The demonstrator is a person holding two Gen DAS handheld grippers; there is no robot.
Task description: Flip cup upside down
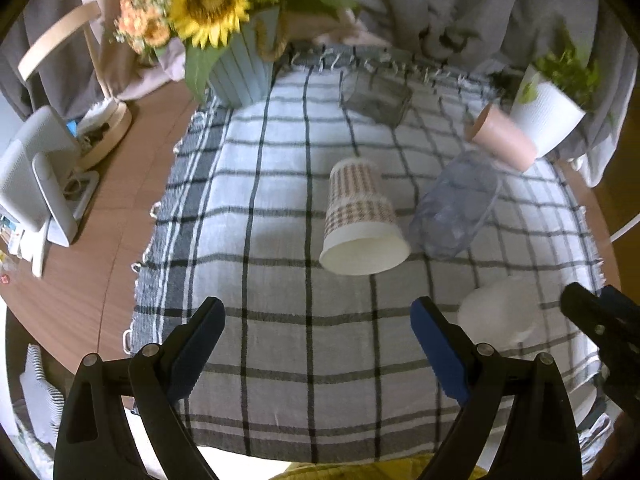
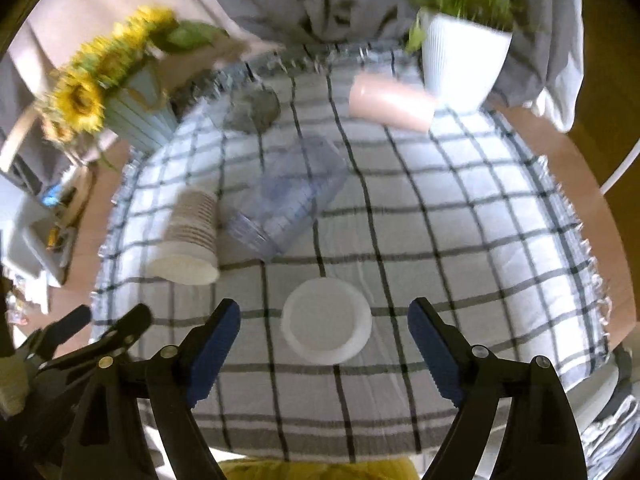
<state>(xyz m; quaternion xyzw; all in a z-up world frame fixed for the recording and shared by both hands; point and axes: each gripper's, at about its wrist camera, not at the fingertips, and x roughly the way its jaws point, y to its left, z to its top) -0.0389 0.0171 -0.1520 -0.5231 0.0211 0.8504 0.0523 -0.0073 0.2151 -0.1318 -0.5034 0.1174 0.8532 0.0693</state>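
Five cups occupy the checked cloth (image 2: 460, 216) on the counter (image 1: 132, 184). The white cup (image 2: 326, 322) stands directly ahead of the right tool (image 2: 324, 344), between its blue pads; the ring facing the camera may be a rim or a base, and blur prevents a firm finding. The right tool is spread wide and empty, apparently lined up to close on this cup. The left tool (image 1: 318, 344) is likewise wide and empty, hovering over bare cloth, with the patterned paper cup (image 1: 362, 220) ahead at 12 o'clock, lying tipped with its mouth toward the camera. A clear ribbed tumbler (image 2: 286, 198) lies on its side touching that paper cup; a pink cup (image 2: 390, 106) lies at 1 o'clock near the white planter (image 2: 460, 60); a dark glass (image 2: 254, 114) sits at 11 o'clock by the sunflower vase (image 2: 136, 116). Nothing stands between the right tool and the white cup; the tumbler beyond could be struck during a flip.
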